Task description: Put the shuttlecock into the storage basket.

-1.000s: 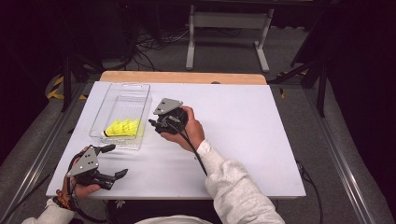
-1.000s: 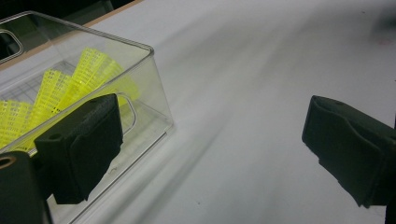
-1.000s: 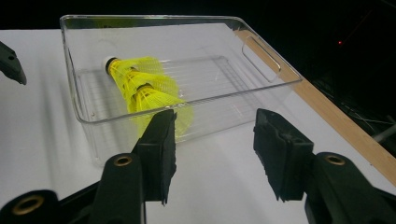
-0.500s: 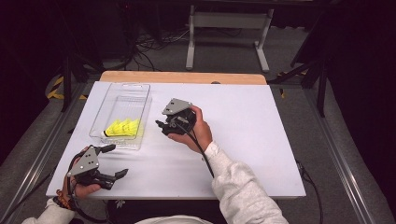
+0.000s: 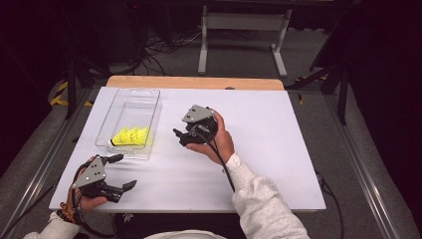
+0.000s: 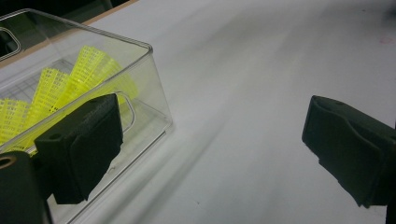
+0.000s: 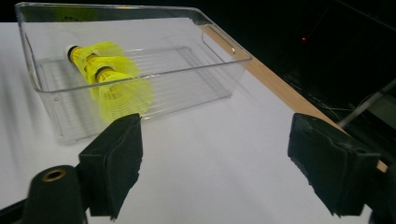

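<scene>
Both tongs stand open with nothing between their jaws. On the person's left, the left gripper (image 5: 119,173) sits low near the near-left corner of the white table (image 5: 278,149), held in the left hand (image 5: 87,194), its jaws spread wide and pointing toward the middle of the table; in the left gripper view the two black pads frame bare table, with the near corner of the clear plastic bin (image 6: 140,74) just behind the left pad. Held in the right hand (image 5: 216,142), the right gripper (image 5: 180,137) hovers over the middle of the table, just to the right of the bin (image 5: 149,99), its jaws turned toward it; those jaws have just been opening, and no thing lies between them. From the right gripper view the wide-set pads flank white table, and the bin (image 7: 224,46) lies beyond them, apart from the pads. Inside it, yellow shuttlecocks (image 7: 109,79) lie on their sides at the end nearer the person, dark cork tips pointing away from this gripper and mesh skirts fanned toward it. From above, the shuttlecocks (image 5: 132,135) cluster at the bin's near end, while its far half stays bare. A wooden strip (image 5: 199,82) runs along the table's far edge.
</scene>
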Available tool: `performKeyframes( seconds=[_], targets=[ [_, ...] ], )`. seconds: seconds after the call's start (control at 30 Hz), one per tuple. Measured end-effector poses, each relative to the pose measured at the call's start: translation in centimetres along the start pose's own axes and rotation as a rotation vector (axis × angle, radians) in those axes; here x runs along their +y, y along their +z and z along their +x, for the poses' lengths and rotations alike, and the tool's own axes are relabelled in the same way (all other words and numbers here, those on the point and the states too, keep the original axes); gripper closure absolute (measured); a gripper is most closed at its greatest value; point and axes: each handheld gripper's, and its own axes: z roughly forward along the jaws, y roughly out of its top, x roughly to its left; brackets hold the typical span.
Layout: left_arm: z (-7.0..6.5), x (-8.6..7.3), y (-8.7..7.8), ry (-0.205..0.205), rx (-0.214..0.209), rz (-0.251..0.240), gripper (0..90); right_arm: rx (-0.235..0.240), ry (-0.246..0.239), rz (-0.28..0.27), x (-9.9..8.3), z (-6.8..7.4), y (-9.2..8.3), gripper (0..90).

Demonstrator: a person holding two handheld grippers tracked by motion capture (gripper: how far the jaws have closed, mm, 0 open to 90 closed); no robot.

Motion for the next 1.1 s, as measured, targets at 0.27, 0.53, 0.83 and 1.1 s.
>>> performKeyframes(
  seconds=[0.27, 0.53, 0.83, 1.1],
  targets=[
    [0.0, 0.0, 0.0, 0.0, 0.001, 0.002, 6.2, -0.019, 0.002, -0.004, -0.7, -0.6, -0.9, 17.4],
    [0.0, 0.0, 0.0, 0.004, 0.004, 0.004, 6.2, -0.045, 0.002, -0.002, -1.3, -1.2, -1.9, 17.1],
    [0.0, 0.0, 0.1, 0.003, 0.005, 0.003, 6.2, -0.075, -0.009, 0.012, -1.9, -1.7, -2.8, 15.5],
    [0.0, 0.0, 0.1, 0.001, 0.002, 0.009, 6.2, -0.108, 0.003, 0.016, -2.4, -2.1, -3.5, 12.9]
  ],
)
